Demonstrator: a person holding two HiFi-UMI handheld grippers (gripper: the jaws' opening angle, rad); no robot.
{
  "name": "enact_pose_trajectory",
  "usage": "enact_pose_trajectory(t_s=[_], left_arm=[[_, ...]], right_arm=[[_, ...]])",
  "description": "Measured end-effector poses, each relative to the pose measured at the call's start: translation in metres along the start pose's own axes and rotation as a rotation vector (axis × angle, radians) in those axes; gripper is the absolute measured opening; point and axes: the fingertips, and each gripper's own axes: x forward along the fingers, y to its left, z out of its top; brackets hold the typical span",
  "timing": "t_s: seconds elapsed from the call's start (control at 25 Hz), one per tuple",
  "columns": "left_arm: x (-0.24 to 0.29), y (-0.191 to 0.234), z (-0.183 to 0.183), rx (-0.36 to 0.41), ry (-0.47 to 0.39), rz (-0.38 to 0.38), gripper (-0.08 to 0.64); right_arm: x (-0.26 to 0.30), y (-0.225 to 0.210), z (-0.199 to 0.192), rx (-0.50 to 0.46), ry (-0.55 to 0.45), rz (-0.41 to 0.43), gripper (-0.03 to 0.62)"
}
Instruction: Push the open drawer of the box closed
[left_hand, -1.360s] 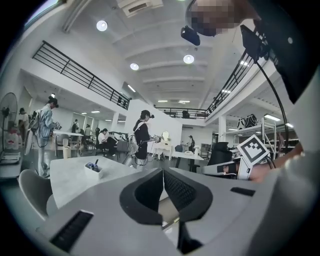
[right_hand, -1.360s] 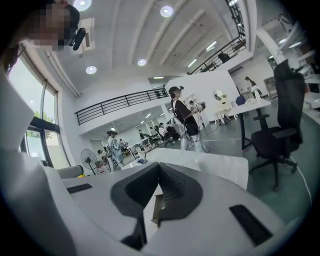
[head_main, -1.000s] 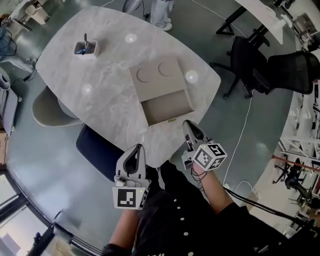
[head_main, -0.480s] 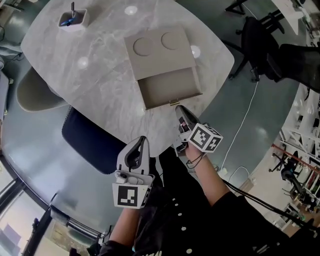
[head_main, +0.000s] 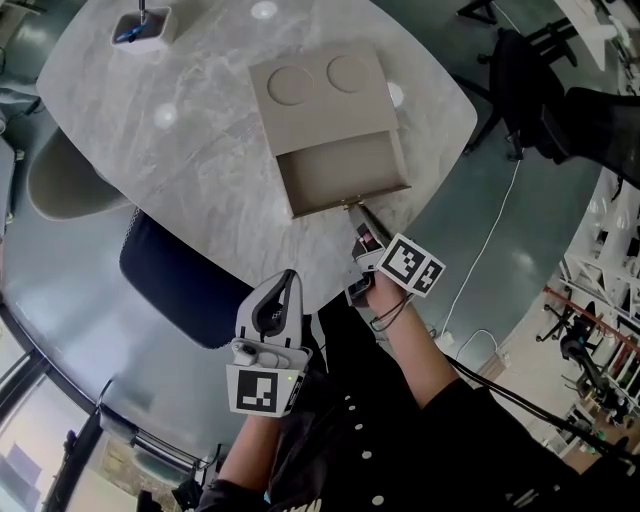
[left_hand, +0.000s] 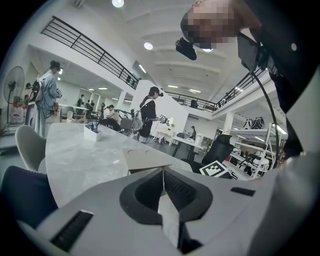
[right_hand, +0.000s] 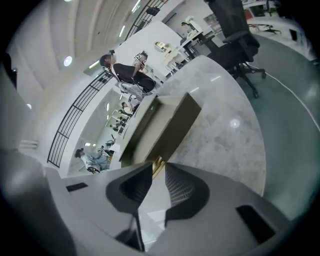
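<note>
The drawer (head_main: 342, 172) is still fully open. The right gripper (head_main: 358, 214), jaws barely apart, sits at its handle (right_hand: 157, 163). The left gripper (head_main: 290, 280) hangs closed.

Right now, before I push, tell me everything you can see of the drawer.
The drawer is a shallow beige tray, matte like board, pulled out of the box toward the person and apparently empty. A small brass pull sits mid-front. It extends level over the marble-look table. The right gripper points at the pull; contact is unclear.
</note>
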Motion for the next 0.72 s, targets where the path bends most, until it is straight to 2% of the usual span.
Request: enact_pose_trajectory(t_s=[0.72], left_arm=[[0.011, 0.004, 0.005, -0.006, 0.013, 0.002, 0.017]], right_arm=[[0.003, 0.005, 0.006, 0.077, 0.036, 0.014, 0.058]])
